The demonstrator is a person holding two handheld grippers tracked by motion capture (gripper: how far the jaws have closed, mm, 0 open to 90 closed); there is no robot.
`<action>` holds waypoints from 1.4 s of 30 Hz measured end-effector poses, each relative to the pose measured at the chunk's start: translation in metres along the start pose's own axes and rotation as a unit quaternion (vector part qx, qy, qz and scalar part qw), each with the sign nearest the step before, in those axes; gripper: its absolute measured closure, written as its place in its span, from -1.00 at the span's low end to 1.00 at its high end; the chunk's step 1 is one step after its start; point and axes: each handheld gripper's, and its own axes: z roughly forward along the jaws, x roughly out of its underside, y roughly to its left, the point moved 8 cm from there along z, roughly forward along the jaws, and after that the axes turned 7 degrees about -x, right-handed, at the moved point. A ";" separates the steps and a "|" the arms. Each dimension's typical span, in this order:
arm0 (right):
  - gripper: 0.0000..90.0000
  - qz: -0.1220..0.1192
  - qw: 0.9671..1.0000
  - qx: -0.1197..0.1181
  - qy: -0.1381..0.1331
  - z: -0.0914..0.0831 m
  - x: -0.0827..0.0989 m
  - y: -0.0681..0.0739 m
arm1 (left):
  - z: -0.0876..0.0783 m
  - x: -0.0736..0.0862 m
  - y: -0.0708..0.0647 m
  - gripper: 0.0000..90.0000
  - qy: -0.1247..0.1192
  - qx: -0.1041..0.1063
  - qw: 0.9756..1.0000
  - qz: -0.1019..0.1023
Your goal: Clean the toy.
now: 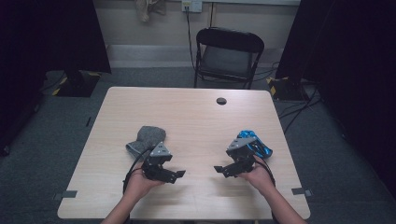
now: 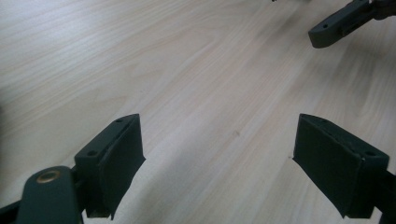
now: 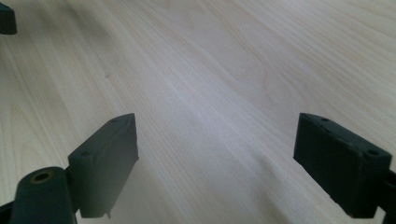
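My left gripper (image 1: 178, 174) hovers low over the pale wooden table (image 1: 196, 116) near its front edge, pointing right, with its jaws wide apart and nothing between them. My right gripper (image 1: 218, 170) faces it from the right, also open and empty. A grey knitted cloth (image 1: 147, 136) lies just behind the left gripper. A shiny blue and black object (image 1: 258, 145) lies behind the right gripper. In the left gripper view, bare wood shows between the open left gripper (image 2: 217, 161). The right gripper view shows the same bare wood between the open right gripper (image 3: 217, 161).
A black folding chair (image 1: 229, 53) stands beyond the table's far edge. A round cable hole (image 1: 221, 101) sits near the table's far side. Dark stands (image 1: 77, 77) and cables (image 1: 299, 107) flank the table on the carpet.
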 end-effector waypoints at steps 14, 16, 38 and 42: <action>-0.71 -0.001 1.000 -0.002 0.007 0.001 0.018 0.006 | -0.005 0.014 -0.004 -0.66 0.008 0.003 1.000 0.014; -0.71 -0.002 1.000 -0.004 0.007 0.000 0.021 0.007 | -0.006 0.016 -0.005 -0.66 0.009 0.002 1.000 0.016; -0.73 -0.029 0.999 0.009 0.022 0.004 0.037 0.015 | -0.005 0.031 -0.020 -0.67 0.021 0.023 0.998 0.046; -0.73 -0.030 0.999 0.009 0.023 0.005 0.039 0.016 | -0.007 0.034 -0.020 -0.67 0.021 0.024 0.998 0.049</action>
